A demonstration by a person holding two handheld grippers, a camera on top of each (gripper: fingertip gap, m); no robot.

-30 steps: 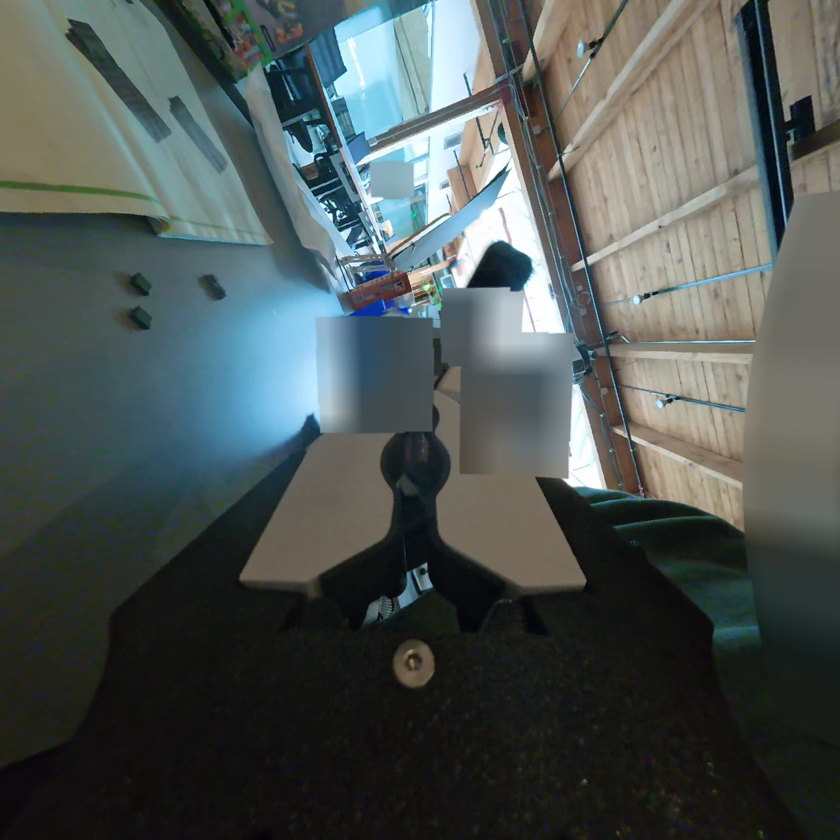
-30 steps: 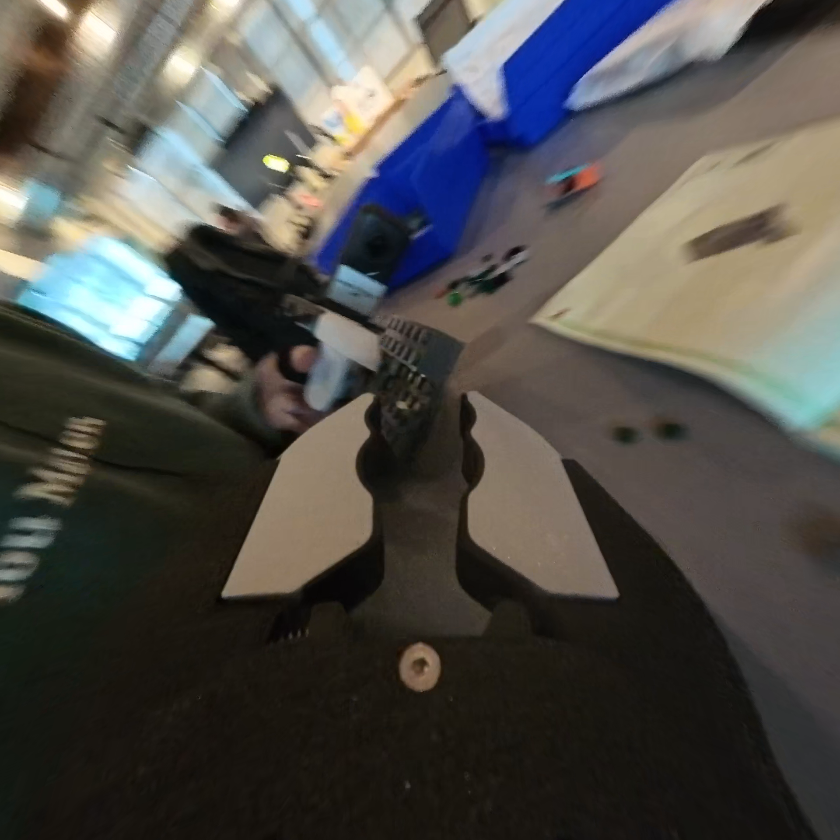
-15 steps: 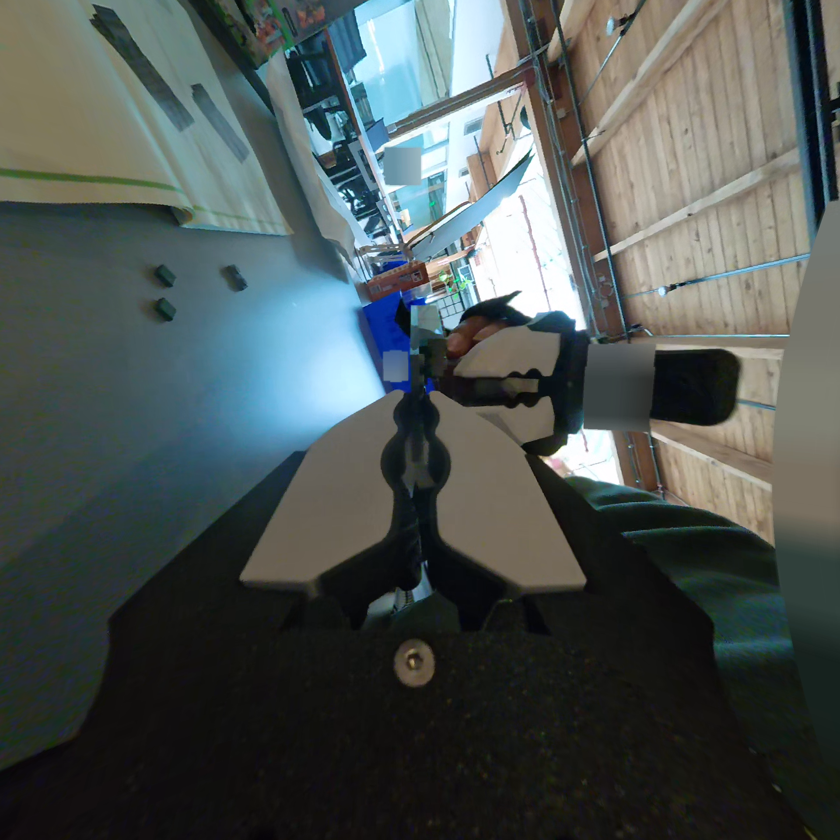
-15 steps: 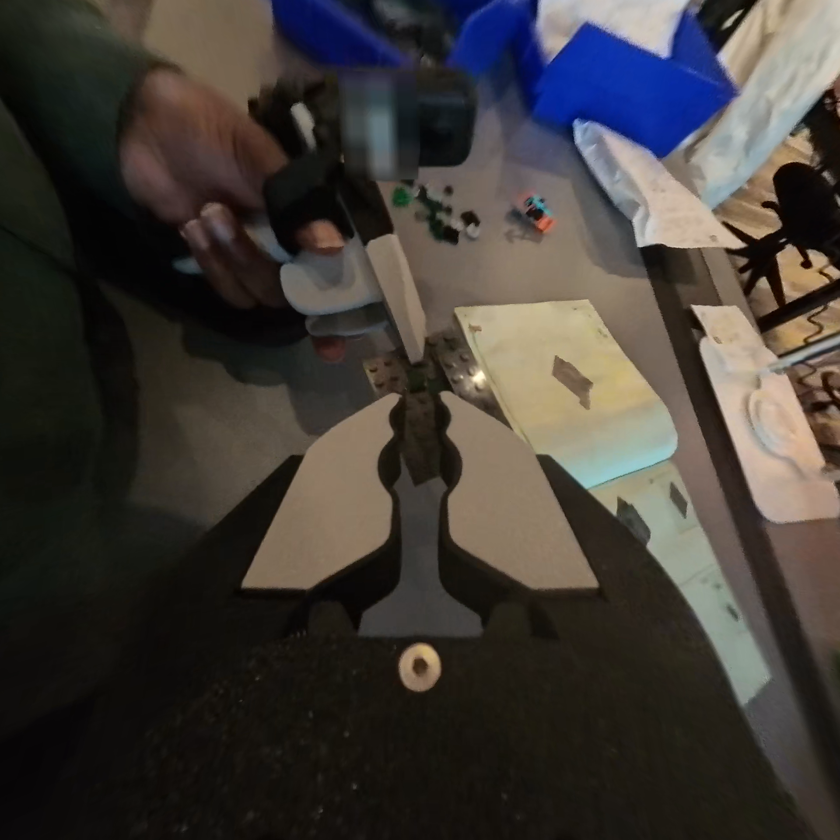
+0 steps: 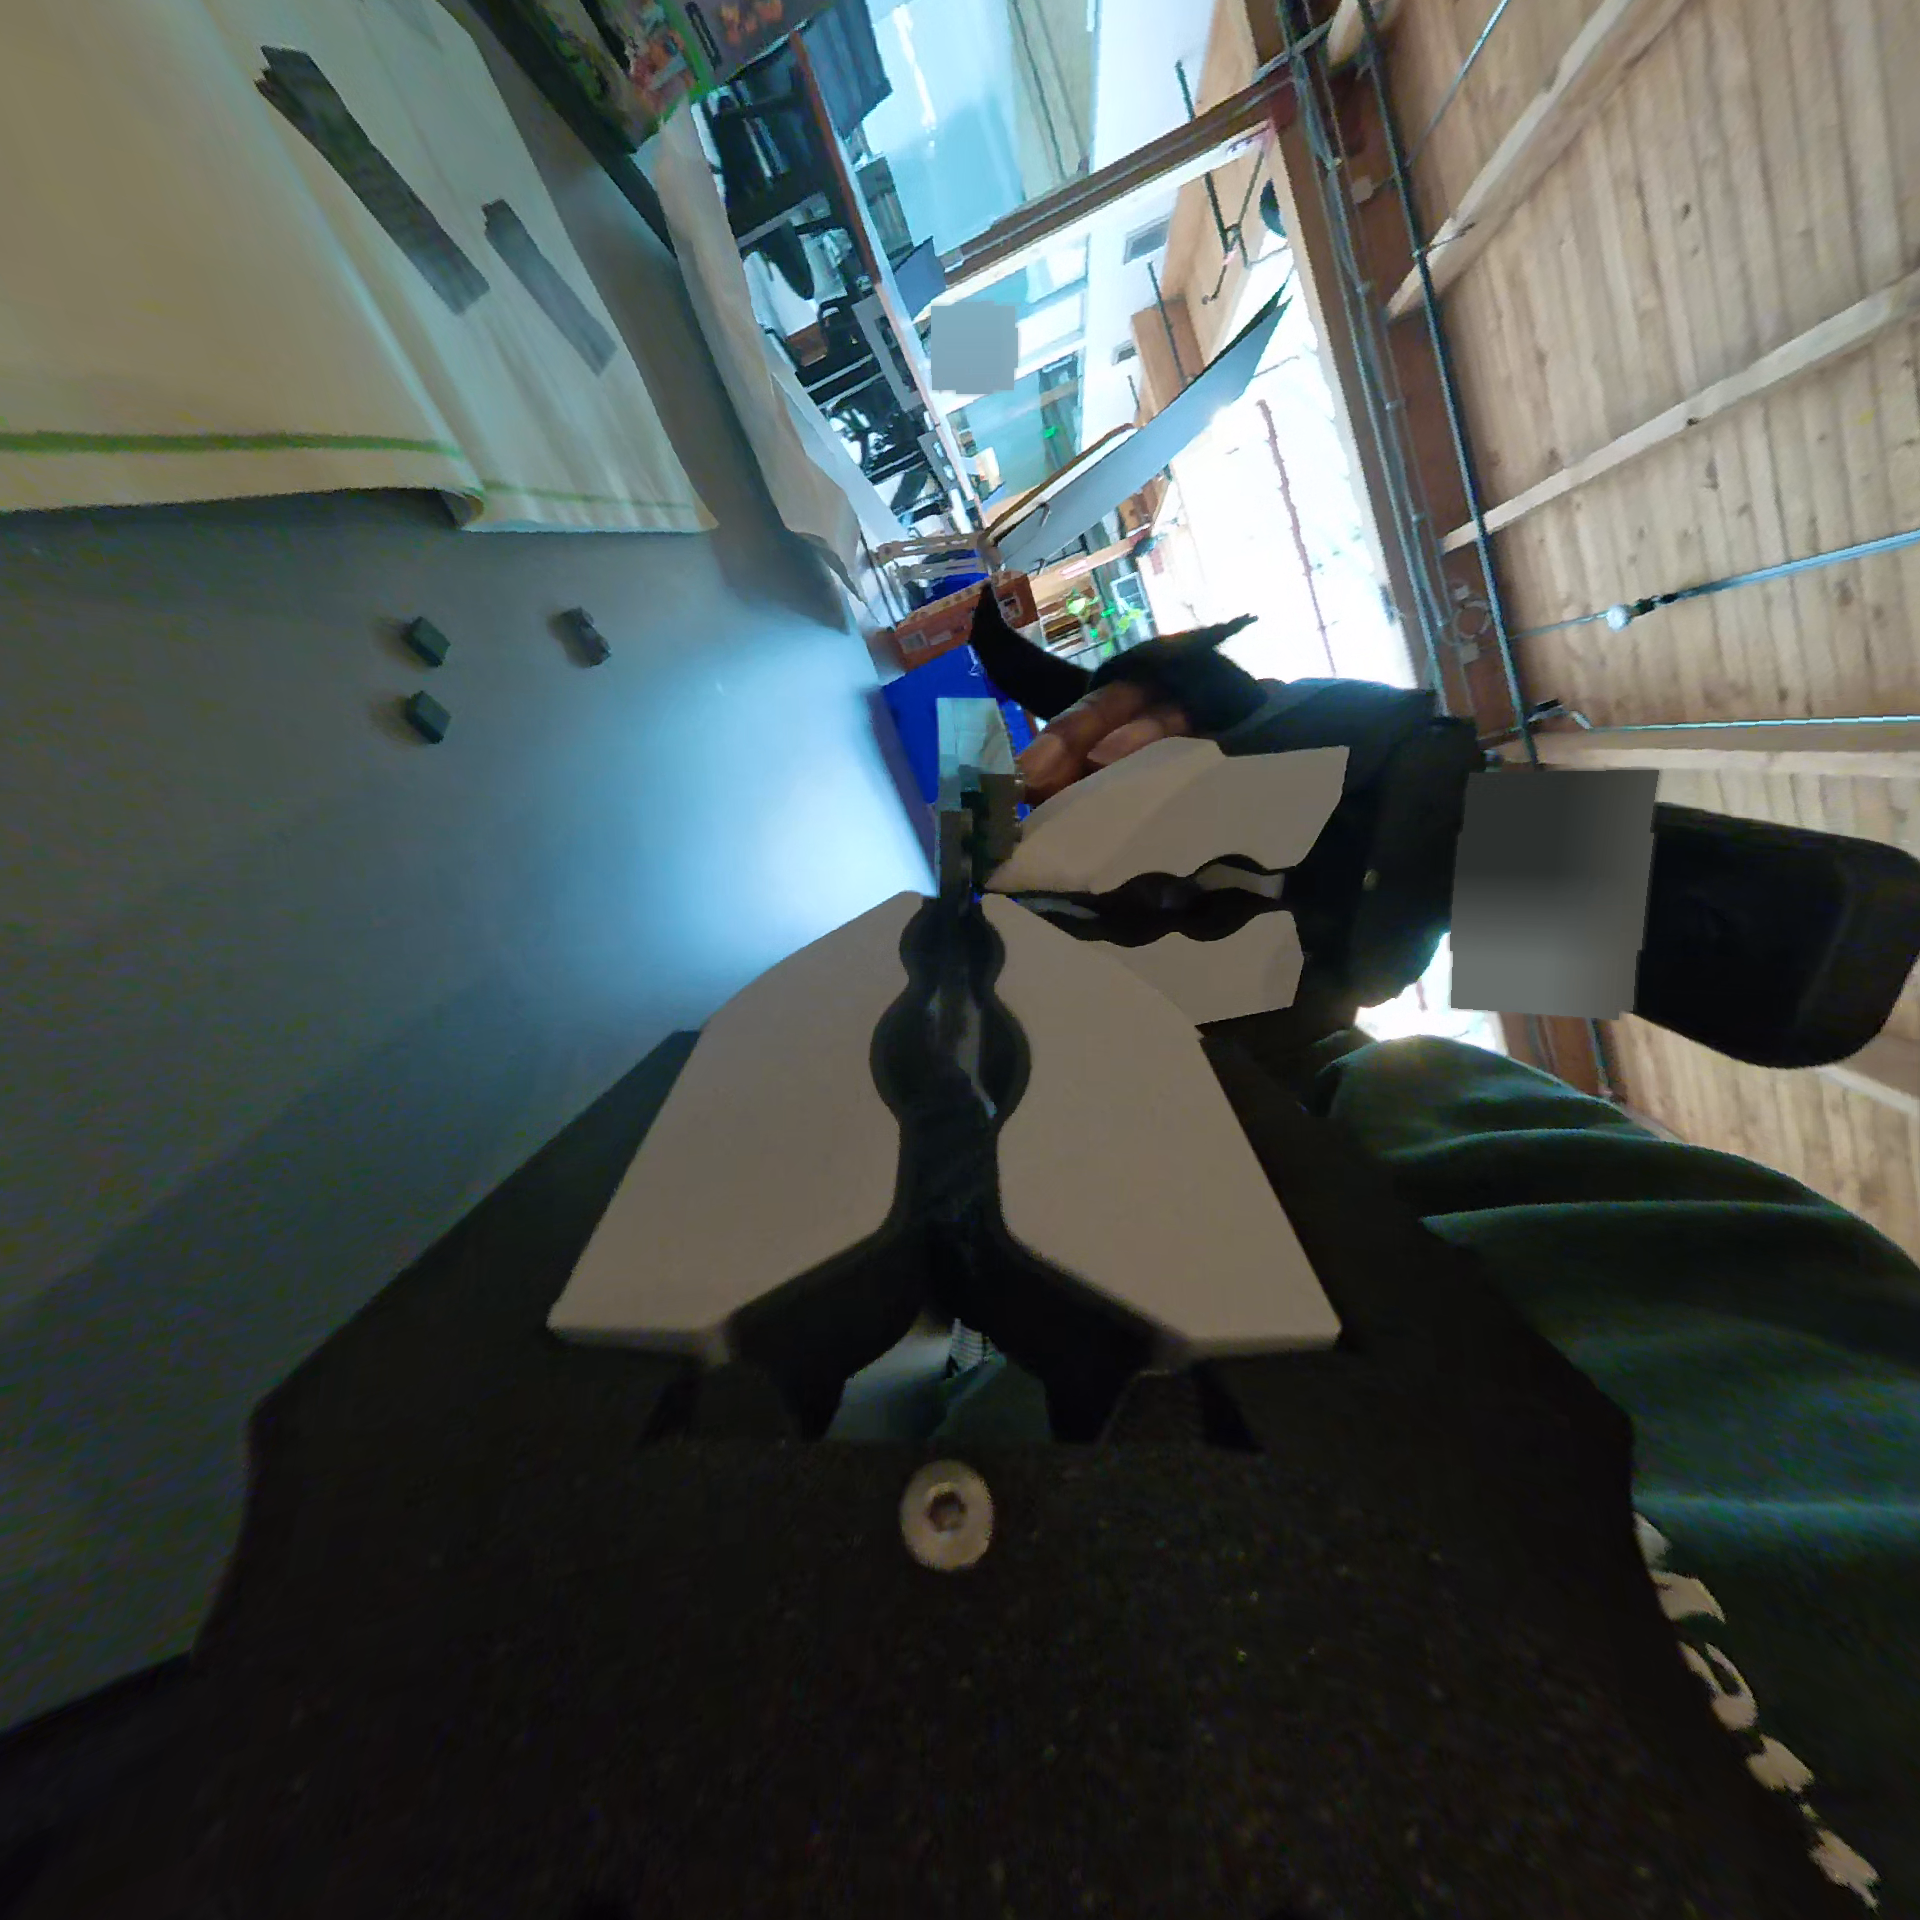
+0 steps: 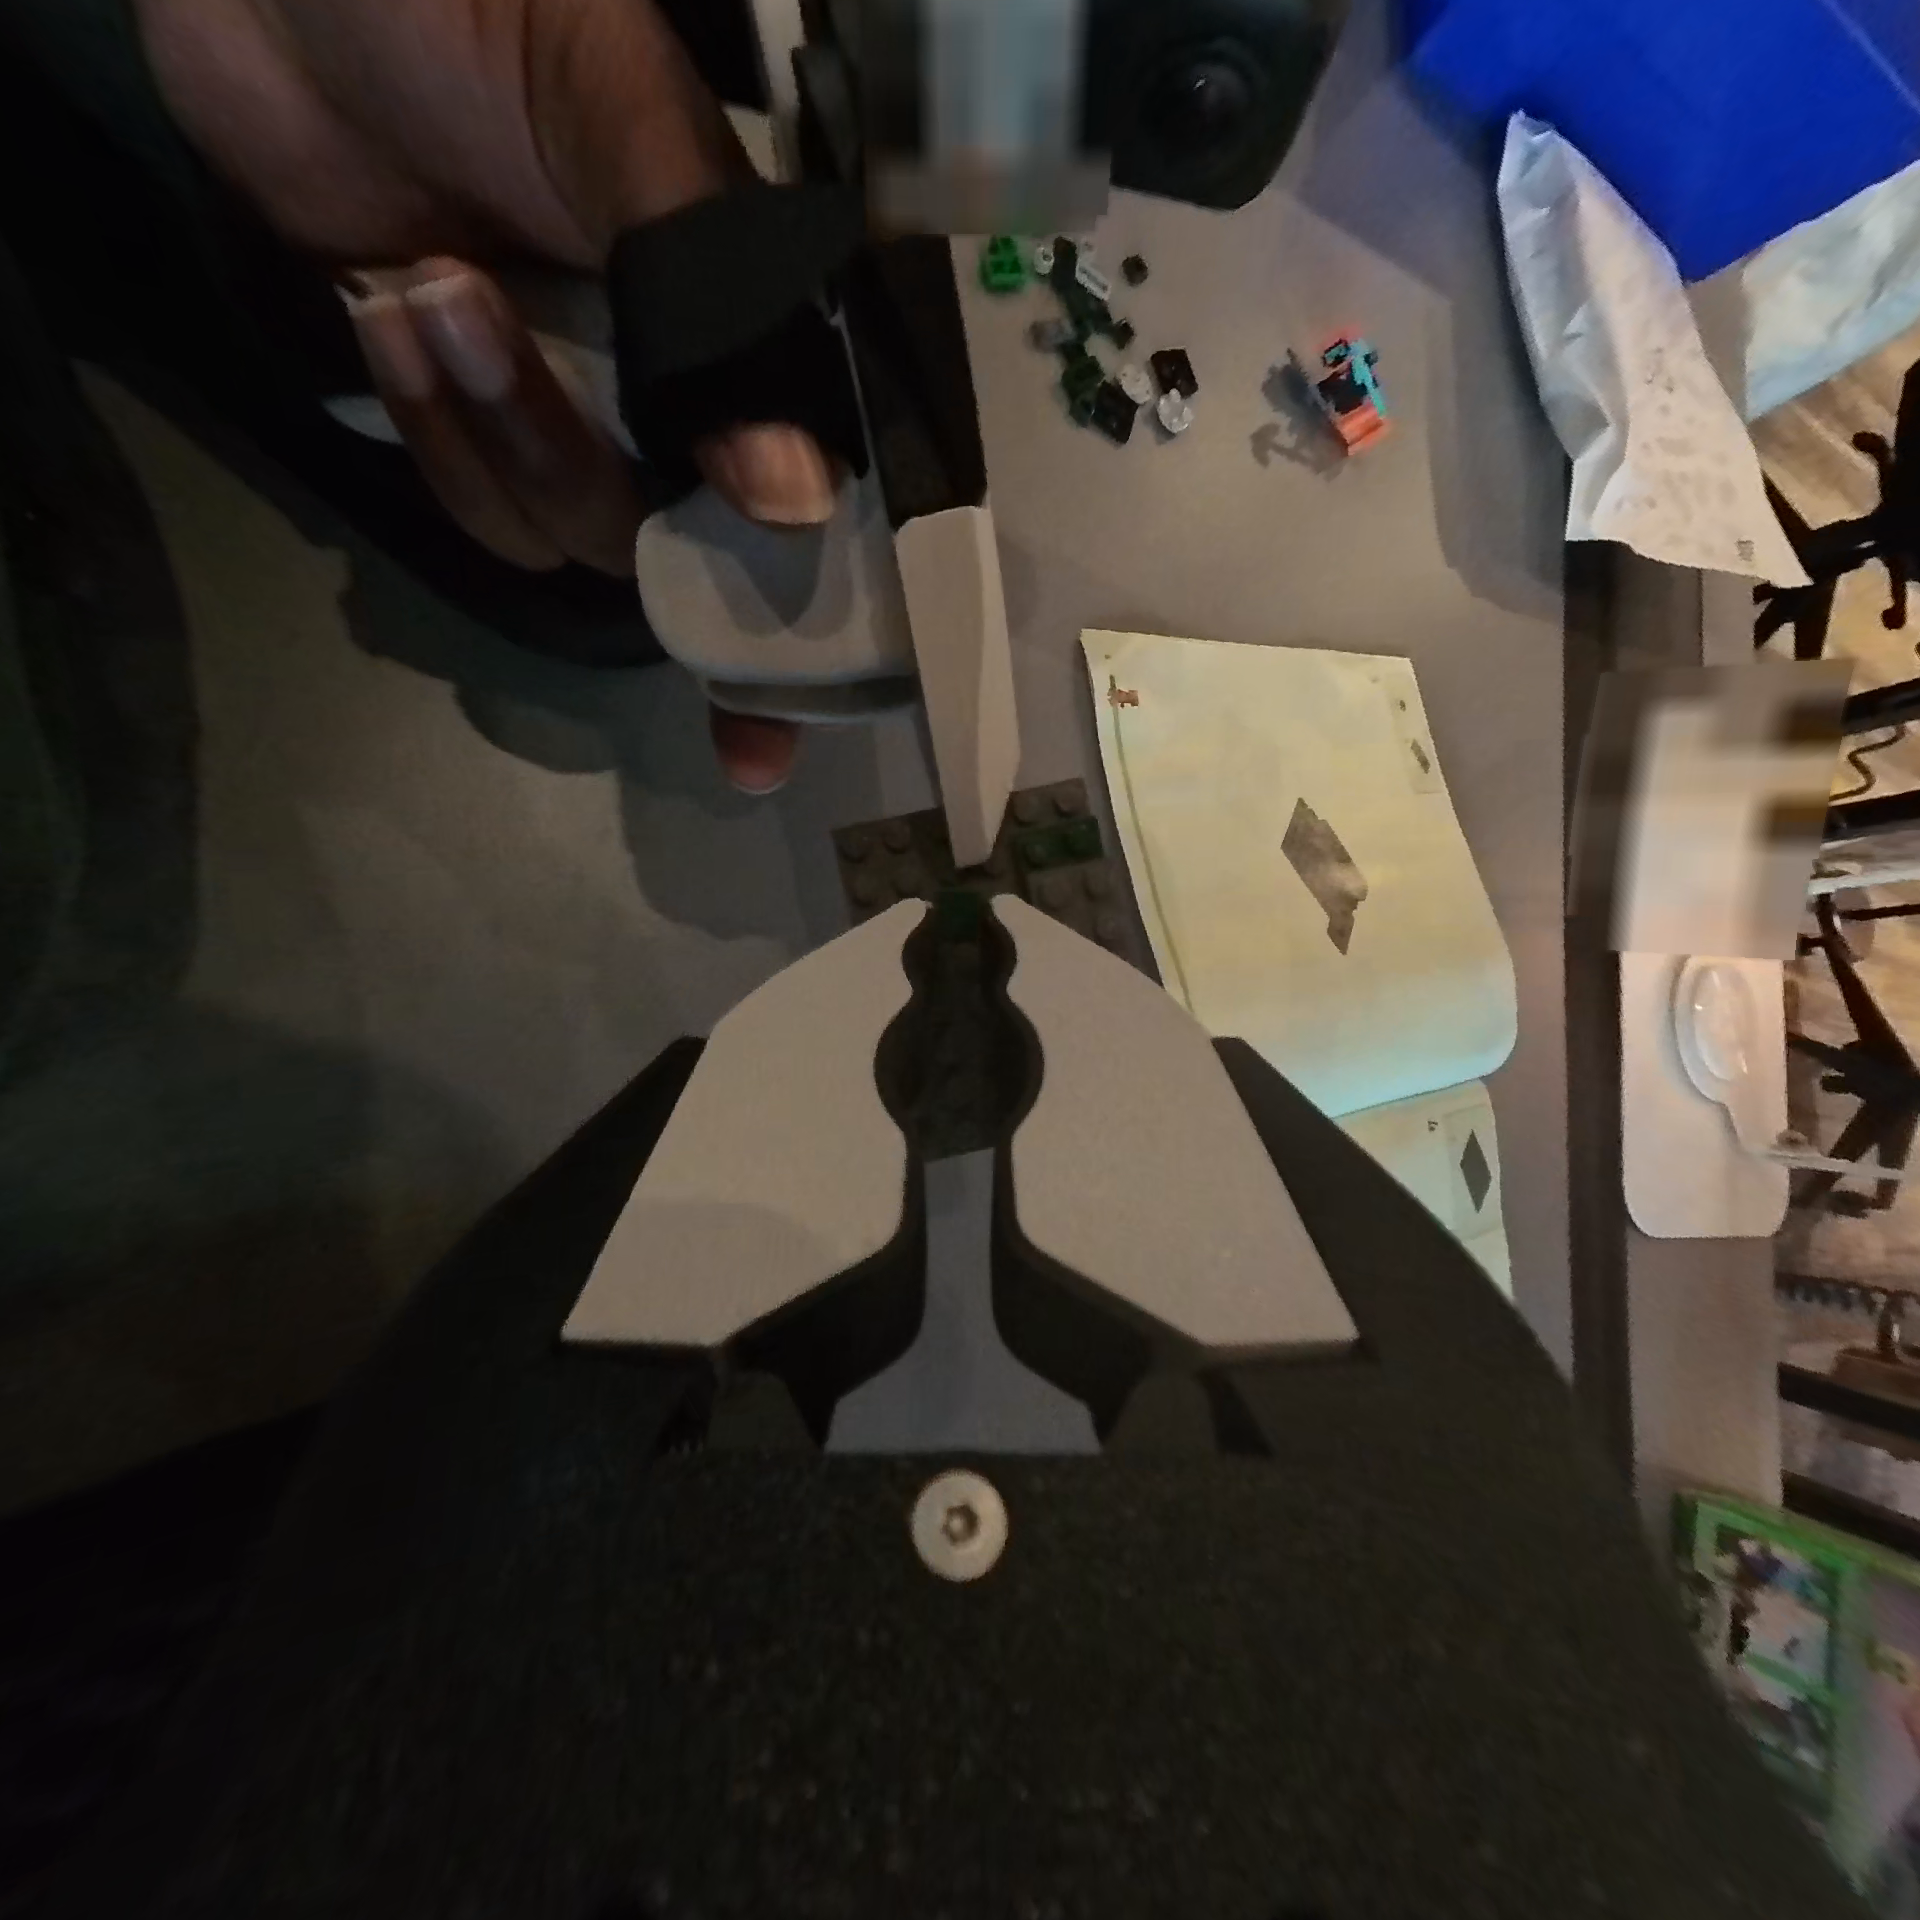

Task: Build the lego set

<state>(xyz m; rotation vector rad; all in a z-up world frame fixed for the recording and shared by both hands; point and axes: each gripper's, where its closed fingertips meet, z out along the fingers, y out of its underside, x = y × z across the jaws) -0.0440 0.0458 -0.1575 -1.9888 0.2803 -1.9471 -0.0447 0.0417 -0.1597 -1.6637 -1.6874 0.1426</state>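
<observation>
My left gripper [image 5: 951, 906] is shut on a thin dark grey Lego plate [image 5: 961, 831], seen edge-on and held above the grey table. In the right wrist view the plate [image 6: 883, 862] lies flat-on, with the left gripper's fingers [image 6: 961, 686] clamping its far edge and a green brick [image 6: 1055, 842] on its studs. My right gripper [image 6: 961, 906] is shut on a small dark green piece [image 6: 961, 920], right at the plate's near edge. In the left wrist view the right gripper [image 5: 992, 883] comes in from the right, its tips against the plate.
An open instruction booklet [image 6: 1299, 862] lies on the table [image 6: 1247, 499], also in the left wrist view [image 5: 260, 312]. Loose pieces [image 6: 1101, 343] and a small orange-teal model [image 6: 1351, 395] lie farther off. Three dark pieces [image 5: 421, 675] lie near the booklet. A white bag [image 6: 1631, 343] lies at the right. The grippers are tip to tip, or close to it. Both grippers' tips are roughly 35 centimetres from the small orange-teal model [image 6: 1351, 395].
My right gripper has swung round over the table and closed in on the plate held by the left gripper. The left gripper has barely moved.
</observation>
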